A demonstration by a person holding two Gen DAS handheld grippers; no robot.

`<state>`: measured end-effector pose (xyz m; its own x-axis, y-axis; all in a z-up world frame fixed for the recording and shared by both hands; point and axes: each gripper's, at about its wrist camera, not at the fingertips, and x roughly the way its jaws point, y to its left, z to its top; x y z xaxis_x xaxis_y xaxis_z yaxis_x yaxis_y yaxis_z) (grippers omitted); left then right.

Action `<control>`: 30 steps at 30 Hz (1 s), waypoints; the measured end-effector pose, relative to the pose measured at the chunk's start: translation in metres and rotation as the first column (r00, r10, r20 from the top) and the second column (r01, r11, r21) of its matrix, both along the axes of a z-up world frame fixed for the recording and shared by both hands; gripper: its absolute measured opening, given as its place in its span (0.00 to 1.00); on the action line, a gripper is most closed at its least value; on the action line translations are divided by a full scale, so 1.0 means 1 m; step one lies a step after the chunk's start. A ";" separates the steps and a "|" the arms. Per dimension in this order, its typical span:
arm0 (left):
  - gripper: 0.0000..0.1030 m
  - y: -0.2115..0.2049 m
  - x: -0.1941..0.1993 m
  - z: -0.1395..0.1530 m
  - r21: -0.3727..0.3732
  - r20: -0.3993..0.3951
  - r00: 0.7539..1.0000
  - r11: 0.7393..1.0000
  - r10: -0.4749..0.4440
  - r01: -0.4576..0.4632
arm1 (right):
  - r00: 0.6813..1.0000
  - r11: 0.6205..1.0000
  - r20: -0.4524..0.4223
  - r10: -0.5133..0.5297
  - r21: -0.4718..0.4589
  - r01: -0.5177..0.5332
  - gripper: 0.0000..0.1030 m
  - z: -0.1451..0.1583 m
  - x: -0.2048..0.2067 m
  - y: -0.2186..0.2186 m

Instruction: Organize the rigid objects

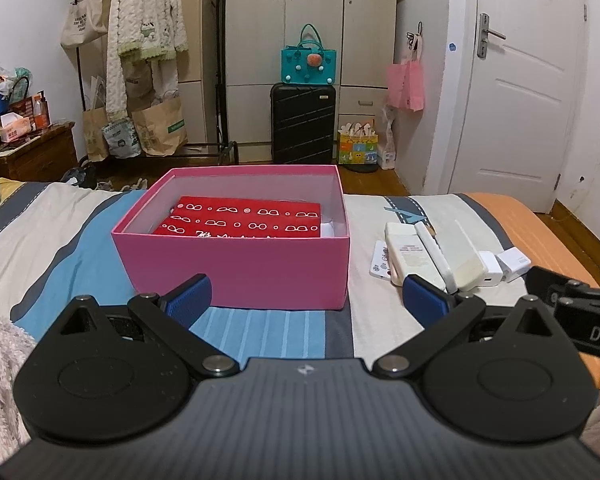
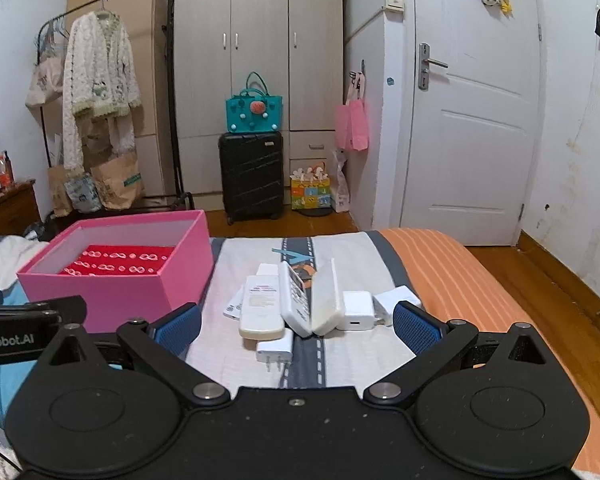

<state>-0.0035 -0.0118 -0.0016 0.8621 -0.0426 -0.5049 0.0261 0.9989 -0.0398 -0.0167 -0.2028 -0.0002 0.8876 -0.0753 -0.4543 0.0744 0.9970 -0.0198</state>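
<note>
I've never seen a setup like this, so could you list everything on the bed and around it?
Pink box: one, open, on the bed's left part.
Red patterned box: one, inside the pink box.
Remote controls: two or three, white and cream, in a pile right of the pink box.
Chargers: three, white, in the pile.
Bedspread: striped grey, blue, cream, orange.
Suitcase: one, black, before the wardrobe.
Teal bag: one, atop the suitcase.
Door: white, shut.
Left hand-held gripper: black, blue pads, open.
Right hand-held gripper: same, open.
</note>
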 end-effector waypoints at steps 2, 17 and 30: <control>1.00 0.000 0.000 0.001 -0.001 0.000 1.000 1.000 0.003 -0.003 | 1.000 1.000 0.002 0.000 0.001 0.000 1.00 0.002 -0.001 -0.002; 1.00 -0.003 -0.002 0.001 0.007 -0.007 1.000 1.000 0.000 0.000 | 1.000 1.000 -0.006 -0.016 -0.005 0.016 1.00 0.008 -0.007 -0.012; 1.00 -0.002 -0.003 -0.001 0.003 -0.018 1.000 1.000 0.008 -0.007 | 1.000 1.000 -0.015 -0.014 -0.016 0.014 1.00 0.007 -0.007 -0.010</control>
<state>-0.0064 -0.0142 -0.0021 0.8533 -0.0347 -0.5202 0.0179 0.9991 -0.0372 -0.0233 -0.2125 0.0067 0.8797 -0.0953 -0.4659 0.0882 0.9954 -0.0370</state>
